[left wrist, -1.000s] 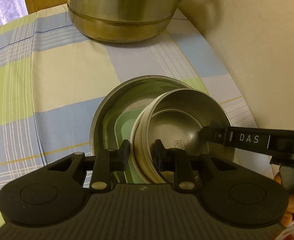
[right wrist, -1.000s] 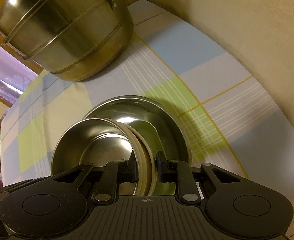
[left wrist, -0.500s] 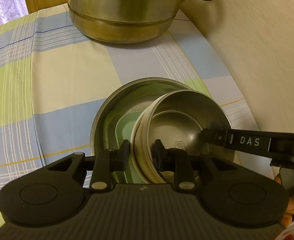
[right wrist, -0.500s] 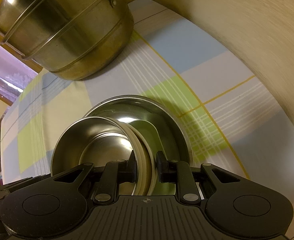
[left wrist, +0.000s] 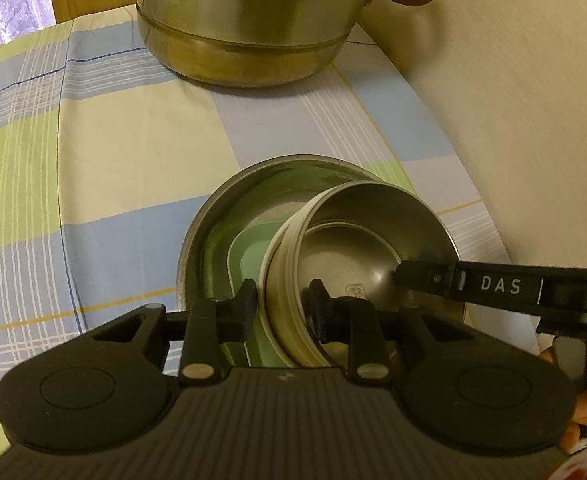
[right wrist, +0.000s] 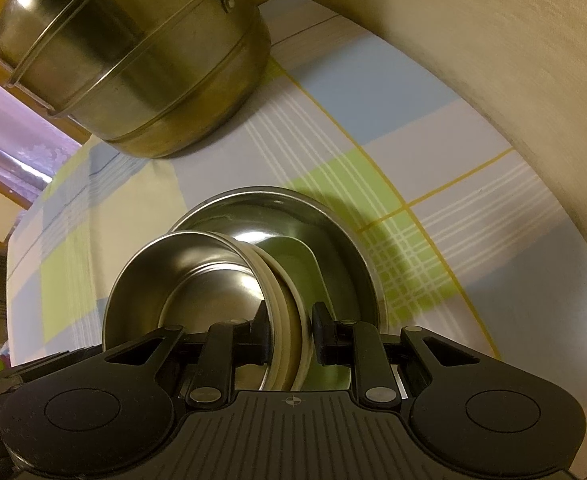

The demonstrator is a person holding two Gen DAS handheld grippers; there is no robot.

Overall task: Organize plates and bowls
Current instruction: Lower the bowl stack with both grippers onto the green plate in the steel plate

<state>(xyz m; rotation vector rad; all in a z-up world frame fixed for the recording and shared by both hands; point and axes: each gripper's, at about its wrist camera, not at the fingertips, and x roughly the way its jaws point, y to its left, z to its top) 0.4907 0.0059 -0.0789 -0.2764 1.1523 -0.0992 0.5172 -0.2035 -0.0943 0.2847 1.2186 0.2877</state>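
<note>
A small steel bowl (left wrist: 369, 236) with cream bowls nested under it is held over a wide steel plate (left wrist: 229, 216) that has a pale green plate (left wrist: 249, 260) in it. My left gripper (left wrist: 281, 308) is shut on the stack's left rim. My right gripper (right wrist: 289, 324) is shut on its right rim; it shows in the left wrist view (left wrist: 453, 284) as a black arm marked DAS. In the right wrist view the steel bowl (right wrist: 197, 276) sits left of the jaws, above the wide plate (right wrist: 333, 224) and green plate (right wrist: 293, 256).
A large stacked steel pot (left wrist: 249, 28) with a brown handle stands at the table's far side, also in the right wrist view (right wrist: 133, 56). A checked tablecloth (left wrist: 125, 152) covers the table. A beige wall (left wrist: 513, 100) runs close on the right.
The bowl stack, held by both grippers, has risen slightly and stays over the wide steel plate. Both grips are unchanged.
</note>
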